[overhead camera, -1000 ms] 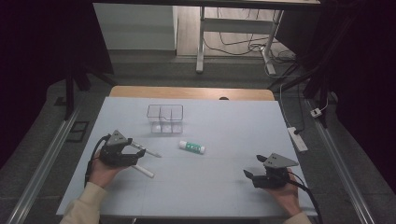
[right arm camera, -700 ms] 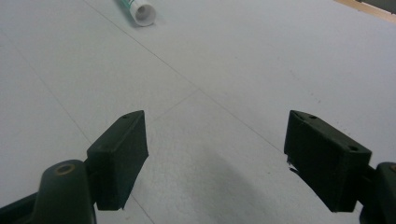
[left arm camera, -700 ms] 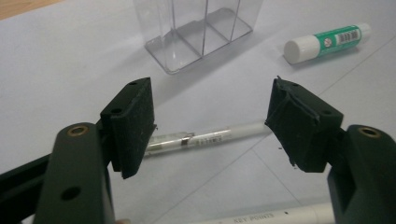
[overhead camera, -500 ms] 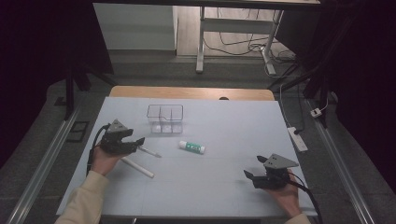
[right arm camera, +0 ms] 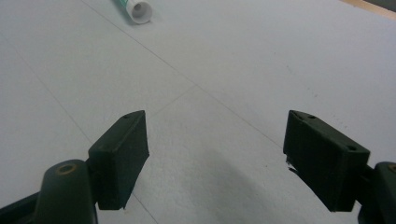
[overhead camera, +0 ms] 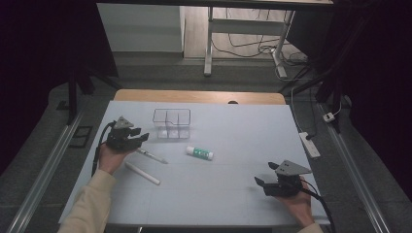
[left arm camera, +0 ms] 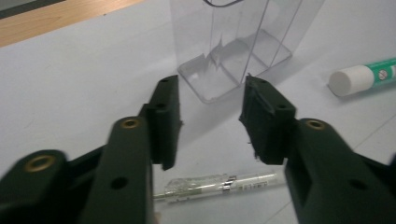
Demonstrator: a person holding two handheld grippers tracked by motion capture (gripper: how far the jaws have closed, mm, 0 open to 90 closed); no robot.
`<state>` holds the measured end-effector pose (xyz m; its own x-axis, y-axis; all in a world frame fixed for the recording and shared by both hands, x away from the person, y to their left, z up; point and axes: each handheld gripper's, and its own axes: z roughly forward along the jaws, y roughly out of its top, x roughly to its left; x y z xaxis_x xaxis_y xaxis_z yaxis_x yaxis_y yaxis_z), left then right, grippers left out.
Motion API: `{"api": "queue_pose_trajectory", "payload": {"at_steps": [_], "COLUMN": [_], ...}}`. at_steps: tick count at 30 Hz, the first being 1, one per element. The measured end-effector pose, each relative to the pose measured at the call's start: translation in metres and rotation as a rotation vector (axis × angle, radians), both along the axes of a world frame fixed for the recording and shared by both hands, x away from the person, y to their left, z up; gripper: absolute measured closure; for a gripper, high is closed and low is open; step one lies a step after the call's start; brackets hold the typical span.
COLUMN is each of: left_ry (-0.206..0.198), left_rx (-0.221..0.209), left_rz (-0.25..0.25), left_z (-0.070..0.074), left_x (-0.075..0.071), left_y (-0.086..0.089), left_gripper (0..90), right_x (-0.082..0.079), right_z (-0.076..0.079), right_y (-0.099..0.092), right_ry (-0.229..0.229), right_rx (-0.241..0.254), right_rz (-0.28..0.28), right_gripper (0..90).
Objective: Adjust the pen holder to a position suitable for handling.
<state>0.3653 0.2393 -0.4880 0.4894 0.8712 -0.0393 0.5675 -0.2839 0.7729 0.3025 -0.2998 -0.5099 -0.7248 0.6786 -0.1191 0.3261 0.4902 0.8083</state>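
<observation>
My left gripper (overhead camera: 141, 137) hovers at the table's left, pointing toward a clear divided box (overhead camera: 171, 123). In the left gripper view its jaws (left arm camera: 210, 86) stand partly apart just short of the box (left arm camera: 233, 42); they have just been closing, with nothing between them. Below them lies a clear pen (left arm camera: 219, 183), also seen in the high view (overhead camera: 151, 156). A white stick (overhead camera: 142, 173) lies nearer the front. A green-and-white glue stick (overhead camera: 199, 153) rests mid-table. My right gripper (overhead camera: 265, 174) sits low at the front right, open and empty (right arm camera: 215, 126).
The white table mat (overhead camera: 243, 126) has a wooden strip (overhead camera: 199, 96) along its far edge. A white power strip (overhead camera: 310, 144) lies off the mat's right side. Metal rails run along the floor on both sides.
The left hand moved away from the white stick toward the clear box, and its jaws narrowed. The stick stays on the mat. The right hand kept still.
</observation>
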Motion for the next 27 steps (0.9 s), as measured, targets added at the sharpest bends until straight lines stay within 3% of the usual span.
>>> {"api": "queue_pose_trajectory", "payload": {"at_steps": [4,6,11,27], "left_ry": [0.006,0.010,0.022,0.044], "left_rx": [0.005,0.006,0.007,-0.009], "left_rz": [0.012,0.025,0.025,0.009], "left_z": [-0.001,-0.002,-0.006,-0.013], "left_x": [0.004,0.008,0.019,0.046], "left_y": [0.001,0.002,0.001,-0.006], "left_gripper": [67.0,76.5,88.5,89.0], "right_x": [0.000,0.000,0.000,0.000], "right_z": [-0.001,0.000,0.000,0.000], "right_y": [0.000,0.000,0.000,-0.001], "right_ry": [0.000,0.001,-0.001,-0.003], "right_rx": [0.001,0.000,0.002,0.003], "right_rz": [0.006,0.004,0.004,0.007], "right_gripper": [22.1,22.1,22.1,22.1]}}
